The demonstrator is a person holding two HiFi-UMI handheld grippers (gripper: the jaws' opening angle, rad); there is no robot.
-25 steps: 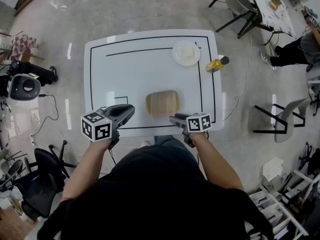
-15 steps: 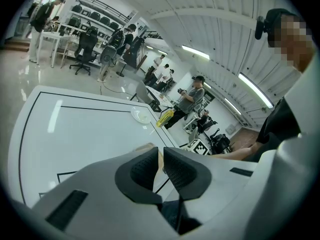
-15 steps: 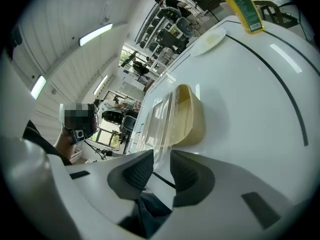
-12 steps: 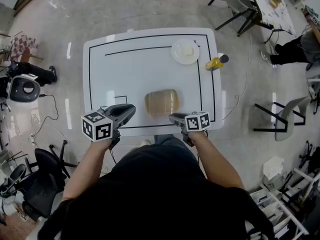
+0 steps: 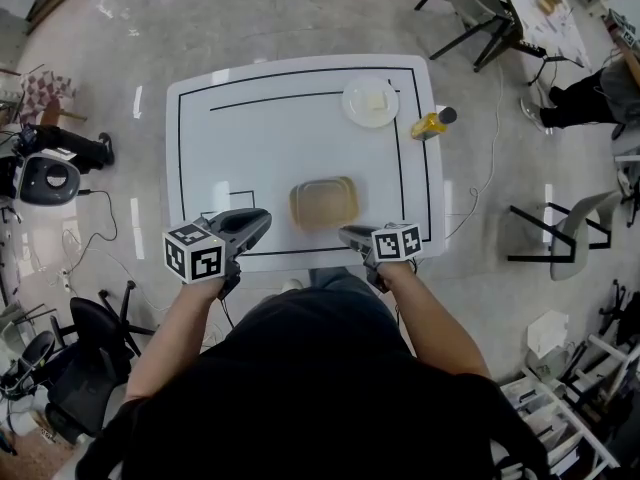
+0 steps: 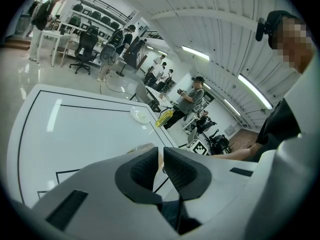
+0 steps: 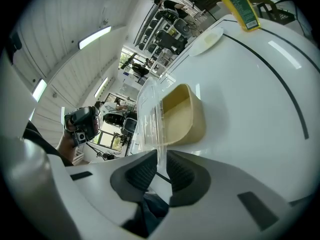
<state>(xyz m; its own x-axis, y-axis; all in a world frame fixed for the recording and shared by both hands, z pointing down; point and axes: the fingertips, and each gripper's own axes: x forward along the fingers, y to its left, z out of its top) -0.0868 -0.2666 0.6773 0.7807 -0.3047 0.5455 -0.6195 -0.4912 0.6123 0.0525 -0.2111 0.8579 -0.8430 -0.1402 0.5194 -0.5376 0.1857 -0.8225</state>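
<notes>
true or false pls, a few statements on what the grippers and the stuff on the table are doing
1. The right gripper has its jaws clamped on the edge of the clear lid of the tan container. True.
2. The left gripper holds the yellow bottle. False: its jaws hold nothing, and the bottle lies at the table's far right edge, apart from both grippers.
3. The white plate sits on the far side of the table, near the yellow bottle. True.
4. The tan container stands on the plate. False: it rests on the bare table, nearer the person.
</notes>
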